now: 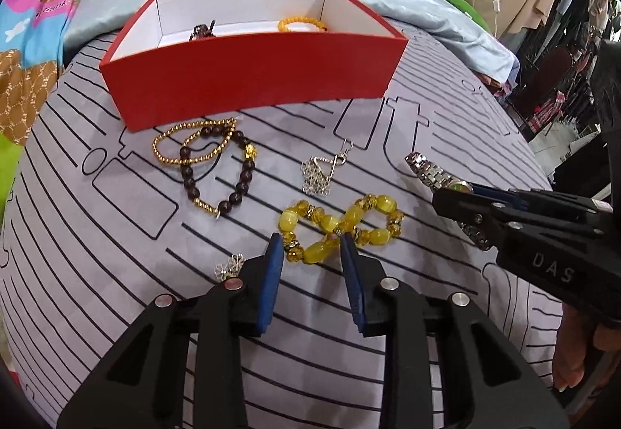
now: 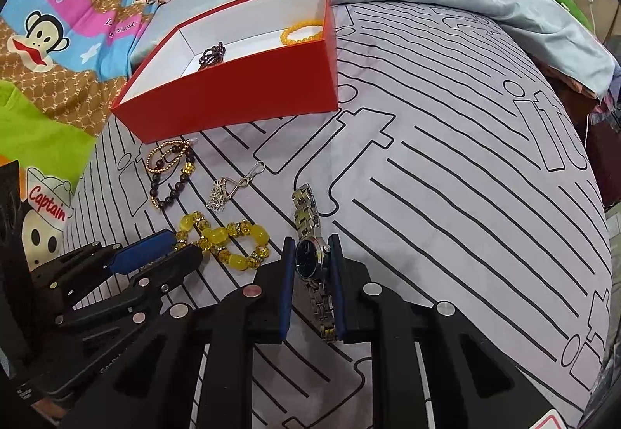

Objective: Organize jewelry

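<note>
Here the right gripper (image 2: 312,254) fingers pinch a metal-link watch (image 2: 308,258); left gripper (image 1: 312,248) fingers straddle glossy yellow beads (image 1: 341,227).

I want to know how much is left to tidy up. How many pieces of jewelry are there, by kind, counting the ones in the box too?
Bracelets: 5, made up of yellow bead bracelet, dark bead bracelet, gold bead bracelet, orange bracelet and dark bracelet, the last two in the red box
Watch: 1
Silver pendant: 1
Silver flower piece: 1
Total: 8

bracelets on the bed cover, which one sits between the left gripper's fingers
The yellow bead bracelet, twisted into a figure eight, lies between the left gripper tips. The dark bead bracelet and thin gold bead bracelet lie near the red box.
</note>
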Demonstrator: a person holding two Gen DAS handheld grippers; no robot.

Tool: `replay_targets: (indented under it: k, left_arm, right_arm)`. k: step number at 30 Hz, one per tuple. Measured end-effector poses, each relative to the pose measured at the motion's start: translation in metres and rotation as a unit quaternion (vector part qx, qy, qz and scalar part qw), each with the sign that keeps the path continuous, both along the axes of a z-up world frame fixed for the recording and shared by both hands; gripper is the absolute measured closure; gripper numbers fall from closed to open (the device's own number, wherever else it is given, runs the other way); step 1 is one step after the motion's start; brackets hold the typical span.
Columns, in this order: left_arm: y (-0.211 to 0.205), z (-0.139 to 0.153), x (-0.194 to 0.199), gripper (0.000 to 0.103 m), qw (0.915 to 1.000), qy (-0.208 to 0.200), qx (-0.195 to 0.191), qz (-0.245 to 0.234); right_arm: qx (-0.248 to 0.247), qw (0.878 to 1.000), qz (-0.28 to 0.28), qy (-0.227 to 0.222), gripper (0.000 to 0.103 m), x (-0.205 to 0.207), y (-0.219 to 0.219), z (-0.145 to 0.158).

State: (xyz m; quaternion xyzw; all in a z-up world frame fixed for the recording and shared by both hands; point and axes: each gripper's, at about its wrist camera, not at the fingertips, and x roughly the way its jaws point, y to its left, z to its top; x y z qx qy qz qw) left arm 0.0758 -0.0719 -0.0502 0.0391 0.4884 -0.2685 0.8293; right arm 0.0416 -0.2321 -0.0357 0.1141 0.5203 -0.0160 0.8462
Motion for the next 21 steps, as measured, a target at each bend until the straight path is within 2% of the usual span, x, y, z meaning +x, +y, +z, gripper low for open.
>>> replay_targets:
  k: [5,9,11,14,17,21]
  left_arm:
    - [-0.0055,-0.0034,0.0042,0.07,1.0,-0.001,0.006,0.001]
    - [-0.0081,-0.0004,0.0039,0.061,1.0,0.0,0.001,0.001]
    - [-0.0089,-0.0009,0.0045,0.059,1.0,0.002,0.002,0.007]
    - [-0.0072,-0.0034,0.0068,0.059,0.9997,0.01,-0.002,0.021]
    - [-0.0086,-0.0037,0.0071,0.06,0.9999,0.006,0.005,0.015]
    - [-0.0105,-0.004,0.0079,0.073,0.9999,0.007,0.007,0.005]
  right_arm:
    - [0.002,1.0,-0.004,-0.001,0.087,-0.0005,-0.0034,0.0012]
    - [0.003,1.0,-0.007,-0.003,0.087,-0.0021,-0.0058,0.0029]
    - [0.004,1.0,-0.009,-0.004,0.087,-0.0021,-0.0071,0.0032]
    - [0.005,1.0,-0.009,-0.005,0.087,-0.0018,-0.008,0.0038]
    - [0.006,1.0,-0.008,-0.005,0.087,-0.0017,-0.008,0.0037]
    - [0.008,1.0,-0.009,-0.005,0.087,-0.0019,-0.0078,0.0035]
